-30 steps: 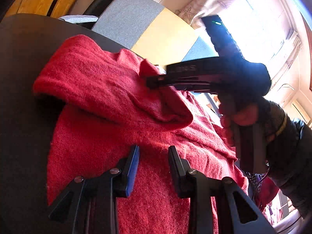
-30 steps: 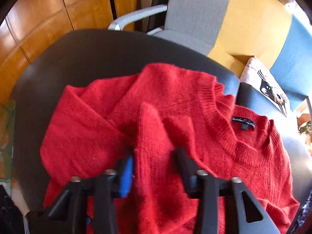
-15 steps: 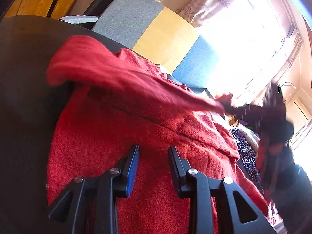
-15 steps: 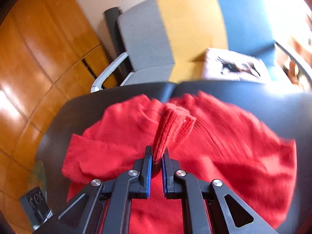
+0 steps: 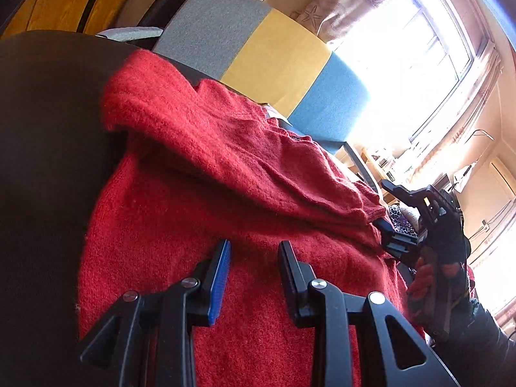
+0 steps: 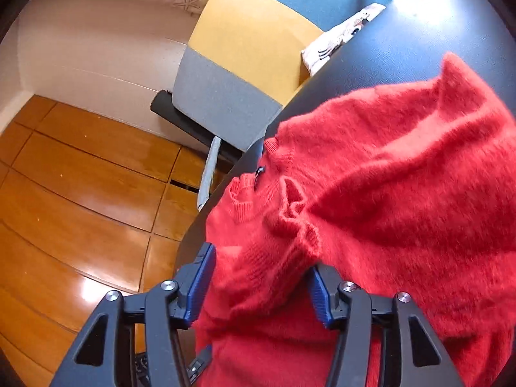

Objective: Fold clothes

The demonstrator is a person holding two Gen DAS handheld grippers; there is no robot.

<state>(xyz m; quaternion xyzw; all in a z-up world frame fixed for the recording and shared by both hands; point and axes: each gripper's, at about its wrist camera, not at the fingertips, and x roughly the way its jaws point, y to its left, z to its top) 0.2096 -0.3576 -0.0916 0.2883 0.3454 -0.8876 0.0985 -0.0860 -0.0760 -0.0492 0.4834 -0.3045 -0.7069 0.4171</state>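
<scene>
A red knitted sweater (image 5: 180, 225) (image 6: 403, 193) lies spread on a dark round table (image 5: 48, 129) (image 6: 403, 42). One sleeve (image 5: 258, 167) is folded across its body toward the right. My left gripper (image 5: 254, 248) hovers open just over the sweater's near part, with nothing between its pads. My right gripper (image 6: 261, 261) is at the sweater's far right edge (image 5: 387, 206), held by a person's hand (image 5: 422, 277). Its jaws are opening, and the sleeve's cuff end (image 6: 258, 277) lies loose between them. The neck with its dark label (image 6: 259, 171) is just beyond.
A chair with a grey, yellow and blue back (image 5: 274, 48) (image 6: 245, 48) stands against the table's far side. A printed cushion (image 6: 338, 38) rests on its seat. Wooden flooring (image 6: 80, 177) is beside the table's edge. A bright window (image 5: 403, 64) is behind.
My right gripper carried the sleeve across the sweater to its right edge, rolled over, and parted its jaws from the cuff. The left gripper stayed still.
</scene>
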